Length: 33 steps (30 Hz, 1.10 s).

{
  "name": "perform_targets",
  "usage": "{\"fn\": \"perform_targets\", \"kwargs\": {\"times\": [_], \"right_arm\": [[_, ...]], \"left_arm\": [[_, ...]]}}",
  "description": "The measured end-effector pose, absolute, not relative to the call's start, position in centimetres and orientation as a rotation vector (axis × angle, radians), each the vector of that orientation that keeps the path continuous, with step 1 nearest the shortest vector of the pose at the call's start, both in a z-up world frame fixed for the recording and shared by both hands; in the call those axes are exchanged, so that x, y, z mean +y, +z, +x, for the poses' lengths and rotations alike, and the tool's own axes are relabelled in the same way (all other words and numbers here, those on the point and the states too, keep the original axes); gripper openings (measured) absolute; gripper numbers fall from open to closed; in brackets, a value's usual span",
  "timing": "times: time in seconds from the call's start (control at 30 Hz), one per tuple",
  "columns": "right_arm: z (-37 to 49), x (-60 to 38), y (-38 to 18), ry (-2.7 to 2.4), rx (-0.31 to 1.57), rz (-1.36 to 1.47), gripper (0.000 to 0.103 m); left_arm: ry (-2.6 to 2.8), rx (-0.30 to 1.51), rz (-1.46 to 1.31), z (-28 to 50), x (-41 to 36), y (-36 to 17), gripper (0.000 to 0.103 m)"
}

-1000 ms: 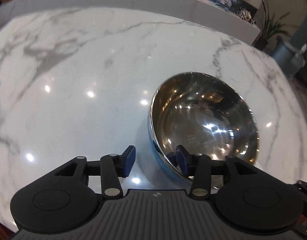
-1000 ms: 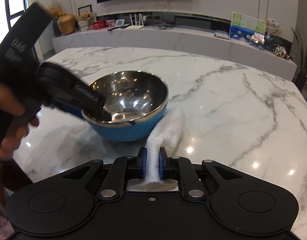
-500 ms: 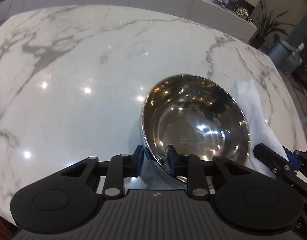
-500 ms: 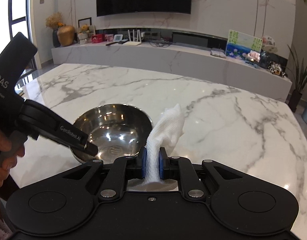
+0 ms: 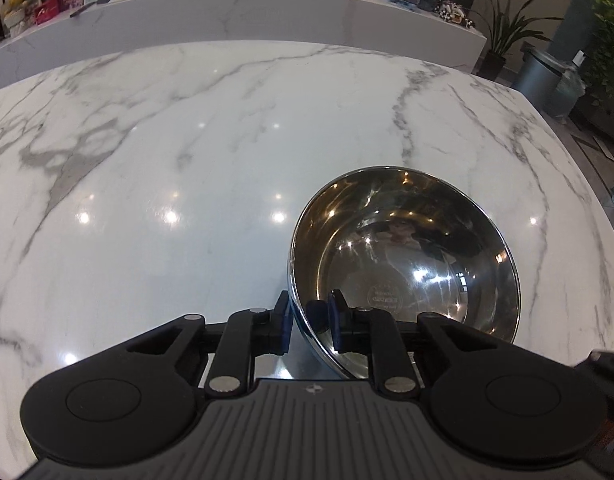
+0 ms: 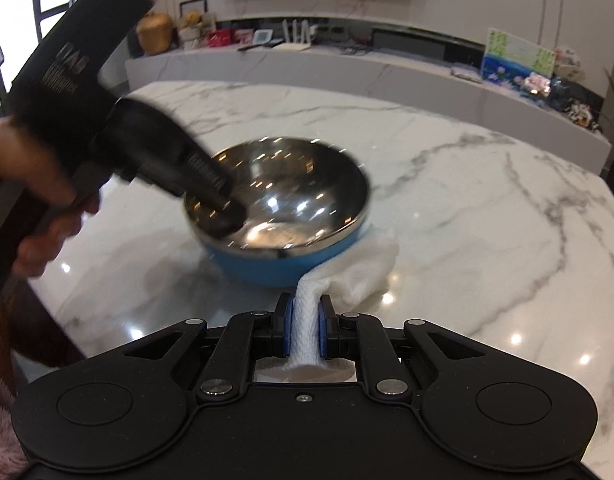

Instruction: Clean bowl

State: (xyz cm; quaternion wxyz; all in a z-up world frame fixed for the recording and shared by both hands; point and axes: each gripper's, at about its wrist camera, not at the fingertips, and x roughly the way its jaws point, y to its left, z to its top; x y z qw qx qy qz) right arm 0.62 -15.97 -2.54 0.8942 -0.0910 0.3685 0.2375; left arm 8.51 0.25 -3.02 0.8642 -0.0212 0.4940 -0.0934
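Since half a second ago the right gripper [image 6: 305, 330] has dropped lower and the white paper towel [image 6: 349, 270] it carries now lies against the outer wall of the bowl instead of standing up beside it; the left gripper [image 5: 309, 326] is clamped on the rim as before.

Round stainless steel bowl with blue outside [image 6: 281, 220] sits on the white marble counter [image 5: 211, 152], at the near right in the left wrist view [image 5: 407, 256]. Left fingers [image 5: 283, 326] pinch the near rim, one pad outside the wall, one inside. Bowl looks tipped toward the right side in the right wrist view, but that frame is motion-blurred, so whether the base is fully down I cannot tell. Right fingers [image 6: 283, 330] are pressed together on a bunched strip of the towel; the loose end spreads on the counter, touching the bowl's blue side and partly tucked under it.

Step in hand, as I judge it: bowl steadied, towel about to go to the surface for wiping. Inside looks shiny, no visible dirt.

Risks:
- Rim grip is thin on smooth metal; a hard wipe could make the bowl twist or slip out of the left fingers.
- Polished counter, so the bowl can slide if the push is sideways.
- Towel end trapped under the bowl may tear or drag the bowl when lifted.
- Towel could pull out of the right fingers under friction.
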Motion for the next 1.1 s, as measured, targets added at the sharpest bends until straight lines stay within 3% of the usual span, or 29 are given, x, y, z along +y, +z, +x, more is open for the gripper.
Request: {"fn": "perform_targets", "kwargs": {"times": [0.13, 0.23, 0.3, 0.53, 0.73, 0.9, 1.1], "right_arm": [[0.5, -15.9, -2.6, 0.487, 0.768, -0.19, 0.011], [0.7, -16.2, -2.5, 0.47, 0.763, -0.191, 0.011], [0.9, -16.5, -2.3, 0.454, 0.753, -0.19, 0.011], [2.2, -17.7, -1.0, 0.419, 0.695, -0.19, 0.011], [2.5, -17.8, -0.6, 0.435, 0.674, -0.201, 0.011], [2.8, -17.7, -0.8, 0.45, 0.677, -0.203, 0.011], [2.4, -17.6, -0.9, 0.466, 0.688, -0.204, 0.011]], "left_arm": [[-0.181, 1.037, -0.045, 8.3, 0.3, -3.0, 0.017], [-0.161, 1.05, -0.059, 8.2, 0.5, -2.9, 0.025], [-0.152, 1.067, -0.086, 8.0, 0.7, -2.9, 0.037], [-0.172, 1.133, -0.203, 7.5, 1.0, -3.2, 0.046], [-0.206, 1.183, -0.282, 7.4, 1.0, -3.7, 0.046], [-0.209, 1.186, -0.273, 7.5, 1.0, -4.0, 0.036], [-0.237, 1.176, -0.24, 8.0, 1.2, -3.9, 0.032]]}}
